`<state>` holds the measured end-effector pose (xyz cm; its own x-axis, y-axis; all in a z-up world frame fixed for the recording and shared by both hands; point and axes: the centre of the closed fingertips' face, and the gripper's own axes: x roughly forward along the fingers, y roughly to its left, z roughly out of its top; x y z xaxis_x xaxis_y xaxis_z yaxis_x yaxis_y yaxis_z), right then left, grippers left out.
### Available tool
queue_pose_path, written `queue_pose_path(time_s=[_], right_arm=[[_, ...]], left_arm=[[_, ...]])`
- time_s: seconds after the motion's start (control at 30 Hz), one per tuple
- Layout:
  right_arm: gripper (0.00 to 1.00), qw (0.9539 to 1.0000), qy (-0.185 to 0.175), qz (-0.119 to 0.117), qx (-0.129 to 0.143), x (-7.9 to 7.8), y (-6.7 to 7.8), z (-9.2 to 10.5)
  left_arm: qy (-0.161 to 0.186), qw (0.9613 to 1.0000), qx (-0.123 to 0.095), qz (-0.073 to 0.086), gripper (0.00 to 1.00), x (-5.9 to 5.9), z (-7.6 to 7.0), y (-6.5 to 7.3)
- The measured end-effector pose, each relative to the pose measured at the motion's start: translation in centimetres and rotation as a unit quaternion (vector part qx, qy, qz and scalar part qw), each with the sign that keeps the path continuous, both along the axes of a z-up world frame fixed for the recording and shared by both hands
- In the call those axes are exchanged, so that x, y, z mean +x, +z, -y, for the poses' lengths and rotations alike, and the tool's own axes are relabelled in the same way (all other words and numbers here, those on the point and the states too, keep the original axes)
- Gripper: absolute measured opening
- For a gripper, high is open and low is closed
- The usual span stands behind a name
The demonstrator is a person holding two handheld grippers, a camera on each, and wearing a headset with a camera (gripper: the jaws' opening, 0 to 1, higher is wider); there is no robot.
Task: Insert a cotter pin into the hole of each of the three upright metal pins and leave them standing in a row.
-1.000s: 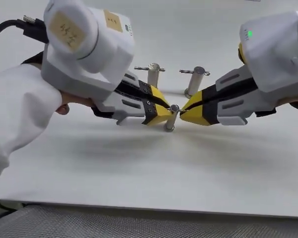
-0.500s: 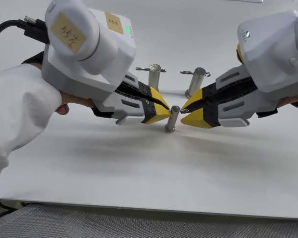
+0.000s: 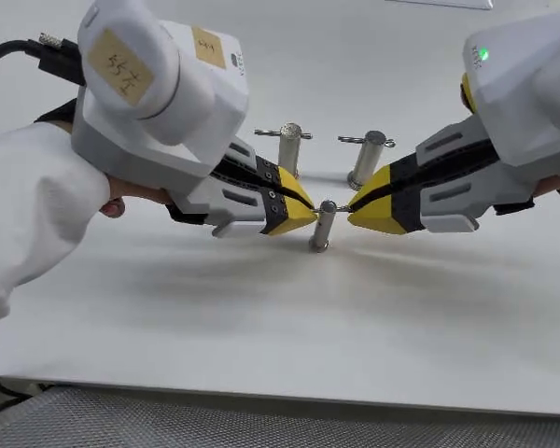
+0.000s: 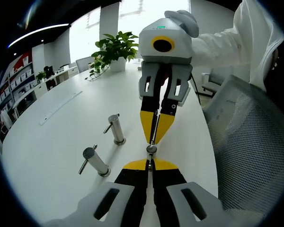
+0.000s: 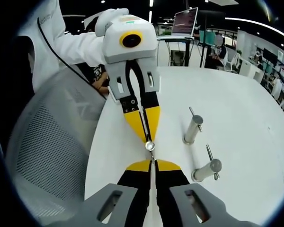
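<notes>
A wide white table (image 3: pixel 261 317) is stretching through an open office. A potted plant (image 4: pixel 114 47) is sitting at its far end in the left gripper view, and a monitor (image 5: pixel 186 21) is glowing beyond it in the right gripper view.

Near the table's front edge the front pin (image 3: pixel 323 227) is standing upright. A thin cotter pin (image 3: pixel 342 208) is sticking out sideways just under its head, towards the right gripper (image 3: pixel 353 213). That gripper is pointing in from the right, its yellow-tipped jaws pressing together on the outer end of the cotter pin. The left gripper (image 3: pixel 310 213) is facing it nose to nose from the other side, its jaws likewise drawn together. Its tip is touching the head of the front pin, and whether it is pinching anything I cannot tell.

Behind them, the left back pin (image 3: pixel 288 154) is standing upright with a second cotter pin (image 3: pixel 282 133) lying crosswise through its top. Beside it, the right back pin (image 3: pixel 366 163) is carrying a third cotter pin (image 3: pixel 364 140) the same way, and in the head view it is appearing to lean a little to the right. The two back pins are standing near each other but apart, and well clear of both grippers.

Further out, a white sleeve (image 3: pixel 28 215) is covering the arm behind the left gripper. A black cable (image 3: pixel 9 56) is trailing from that gripper's back, and a grey mesh chair (image 4: pixel 246 142) is sitting at the table's edge.
</notes>
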<state>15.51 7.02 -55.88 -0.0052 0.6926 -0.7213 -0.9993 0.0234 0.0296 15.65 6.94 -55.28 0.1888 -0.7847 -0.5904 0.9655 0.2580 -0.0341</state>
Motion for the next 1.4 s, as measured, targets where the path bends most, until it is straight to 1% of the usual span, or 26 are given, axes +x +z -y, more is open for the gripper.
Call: queue_pose_path(time_s=[0.17, 0.53, 0.57, 0.67, 0.7, 0.77, 0.83, 0.87, 0.9, 0.97, 1.07, 1.13, 1.2, 1.23, 1.27, 1.3, 1.33, 1.37, 1.4], right_arm=[[0.0, 1.0, 0.006, -0.004, 0.003, -0.6, 0.4, -0.6], [0.0, 1.0, 0.002, -0.007, 0.003, -0.2, 0.0, -0.2], [0.0, 1.0, 0.002, -0.006, 0.003, -0.1, 0.0, -0.2], [0.0, 0.9999, -0.001, -0.009, 0.005, -0.1, 0.0, -0.1], [0.03, 0.9999, -0.005, -0.012, 0.008, -0.1, 0.0, -0.1], [0.05, 0.9999, -0.007, -0.011, 0.009, 0.1, 0.0, -0.1], [0.04, 0.9998, -0.008, -0.013, 0.013, 0.1, -0.1, -0.2], [0.05, 0.9997, -0.011, -0.015, 0.014, 0.2, -0.2, -0.3], [0.06, 0.9997, -0.012, -0.015, 0.015, 0.2, -0.3, -0.4], [0.06, 0.9997, -0.012, -0.016, 0.016, 0.2, -0.5, -0.6], [0.06, 0.9996, -0.012, -0.017, 0.018, 0.2, -0.6, -1.1], [0.06, 0.9996, -0.011, -0.019, 0.019, 0.2, -0.8, -1.3], [0.06, 0.9996, -0.011, -0.018, 0.018, 0.2, -1.0, -1.3], [0.06, 0.9996, -0.011, -0.018, 0.017, 0.2, -1.1, -1.4], [0.06, 0.9996, -0.011, -0.018, 0.017, 0.2, -1.0, -1.5], [0.06, 0.9996, -0.011, -0.019, 0.017, 0.2, -1.1, -1.5], [0.06, 0.9996, -0.011, -0.019, 0.017, 0.2, -1.1, -1.5], [0.06, 0.9996, -0.011, -0.019, 0.017, 0.2, -1.3, -1.5], [0.05, 0.9996, -0.011, -0.02, 0.017, 0.2, -1.3, -1.6]], left_arm=[[0.0, 1.0, 0.003, 0.0, 0.0, 0.1, -0.2, -0.1], [0.007, 1.0, 0.001, 0.0, 0.01, 0.3, -0.6, 0.1], [0.007, 1.0, 0.0, 0.004, 0.02, 0.3, -0.8, 0.2], [0.017, 0.9998, -0.004, 0.008, 0.09, 0.7, -1.3, 0.3], [0.02, 0.9997, -0.007, 0.008, 0.12, 0.8, -1.6, 0.4], [0.023, 0.9997, -0.009, 0.009, 0.14, 0.8, -2.0, 0.4], [0.024, 0.9995, -0.012, 0.017, 0.19, 0.7, -2.2, 0.6], [0.028, 0.9993, -0.017, 0.019, 0.23, 0.8, -2.1, 0.8], [0.03, 0.9991, -0.023, 0.021, 0.29, 0.7, -2.1, 1.0], [0.026, 0.999, -0.032, 0.018, 0.35, 0.4, -2.0, 1.4], [0.024, 0.999, -0.034, 0.017, 0.39, -0.1, -2.0, 1.3], [0.021, 0.999, -0.036, 0.016, 0.44, -0.6, -2.0, 1.2], [0.018, 0.999, -0.04, 0.013, 0.53, -0.9, -2.0, 1.2], [0.017, 0.9988, -0.044, 0.008, 0.58, -1.3, -1.9, 1.1], [0.016, 0.9987, -0.047, 0.007, 0.62, -1.5, -1.9, 1.1], [0.016, 0.9986, -0.049, 0.004, 0.65, -1.9, -1.7, 1.2], [0.017, 0.9986, -0.05, 0.003, 0.67, -2.0, -1.7, 1.2], [0.018, 0.9985, -0.051, 0.0, 0.68, -2.4, -1.5, 1.2], [0.019, 0.9985, -0.051, -0.001, 0.69, -2.5, -1.6, 1.1]])
